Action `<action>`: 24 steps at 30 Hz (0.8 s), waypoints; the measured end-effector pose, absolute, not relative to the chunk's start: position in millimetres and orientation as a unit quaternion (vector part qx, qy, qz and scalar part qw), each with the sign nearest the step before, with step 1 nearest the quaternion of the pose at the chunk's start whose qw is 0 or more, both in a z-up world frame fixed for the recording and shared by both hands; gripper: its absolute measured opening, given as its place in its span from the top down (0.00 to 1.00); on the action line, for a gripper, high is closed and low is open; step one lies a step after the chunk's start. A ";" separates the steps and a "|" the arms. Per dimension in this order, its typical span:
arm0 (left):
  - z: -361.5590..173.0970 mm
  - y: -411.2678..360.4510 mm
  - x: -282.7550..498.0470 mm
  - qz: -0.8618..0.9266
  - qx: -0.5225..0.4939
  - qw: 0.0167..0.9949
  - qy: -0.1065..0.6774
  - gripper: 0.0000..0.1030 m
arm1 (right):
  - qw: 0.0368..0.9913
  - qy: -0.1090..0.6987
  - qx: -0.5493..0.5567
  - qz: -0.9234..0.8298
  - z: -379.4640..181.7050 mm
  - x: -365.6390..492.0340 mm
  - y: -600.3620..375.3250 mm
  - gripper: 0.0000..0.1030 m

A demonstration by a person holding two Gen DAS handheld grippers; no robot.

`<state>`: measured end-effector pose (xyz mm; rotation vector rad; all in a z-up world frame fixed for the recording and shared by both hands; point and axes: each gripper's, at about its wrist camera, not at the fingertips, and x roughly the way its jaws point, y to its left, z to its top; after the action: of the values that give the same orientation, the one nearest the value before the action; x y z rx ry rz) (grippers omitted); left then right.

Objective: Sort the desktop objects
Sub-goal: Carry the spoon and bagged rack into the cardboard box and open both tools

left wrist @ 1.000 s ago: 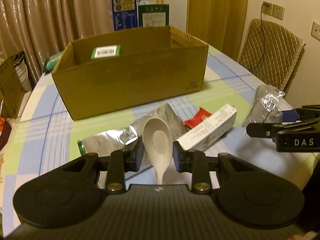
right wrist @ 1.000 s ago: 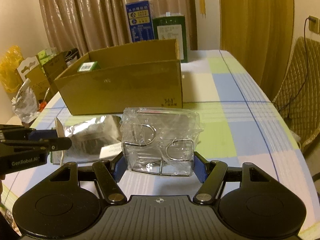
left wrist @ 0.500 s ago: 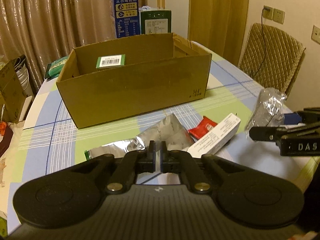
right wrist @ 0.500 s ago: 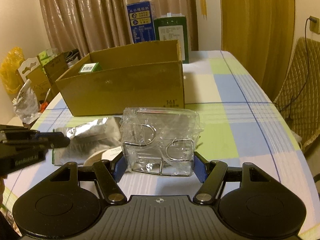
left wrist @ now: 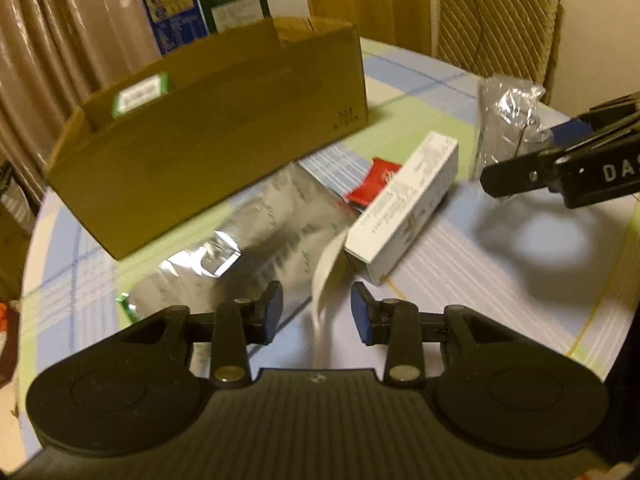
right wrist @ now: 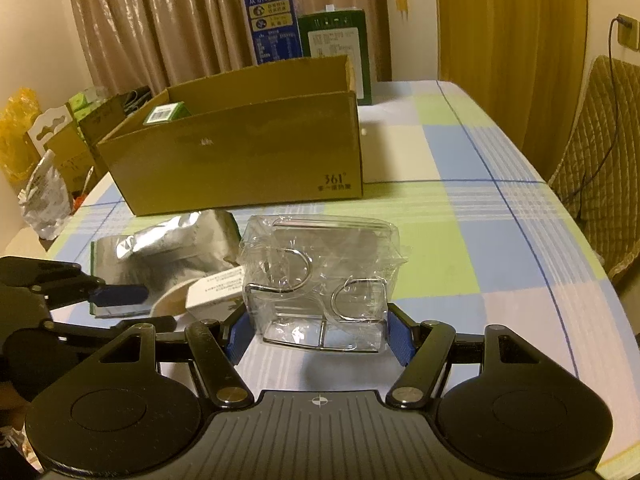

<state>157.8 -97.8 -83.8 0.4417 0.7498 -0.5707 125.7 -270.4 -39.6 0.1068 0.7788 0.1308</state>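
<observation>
My left gripper (left wrist: 316, 312) is opening, pads clear of the pale spoon (left wrist: 326, 276) standing blurred between them, over the foil pouch (left wrist: 256, 236) beside the white carton (left wrist: 404, 208). My right gripper (right wrist: 316, 334) pinches the plastic-wrapped wire rack (right wrist: 320, 280) before the cardboard box (right wrist: 240, 160).

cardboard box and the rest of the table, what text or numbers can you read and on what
"361°": cardboard box, front lower corner; the line beneath is too small to read.
"DAS": right gripper, cut off at the frame edge.
White carton, blue box, green box: print too small or blurred.
</observation>
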 end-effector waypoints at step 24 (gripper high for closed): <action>-55.2 -67.4 170.7 -0.228 0.112 0.887 0.385 0.98 | 0.930 0.355 0.051 0.075 -15.5 124.6 -261.3 0.37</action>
<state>170.7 -67.4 -55.2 0.2332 0.8002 -0.4749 124.6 -261.3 -15.5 0.1049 0.7266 0.1546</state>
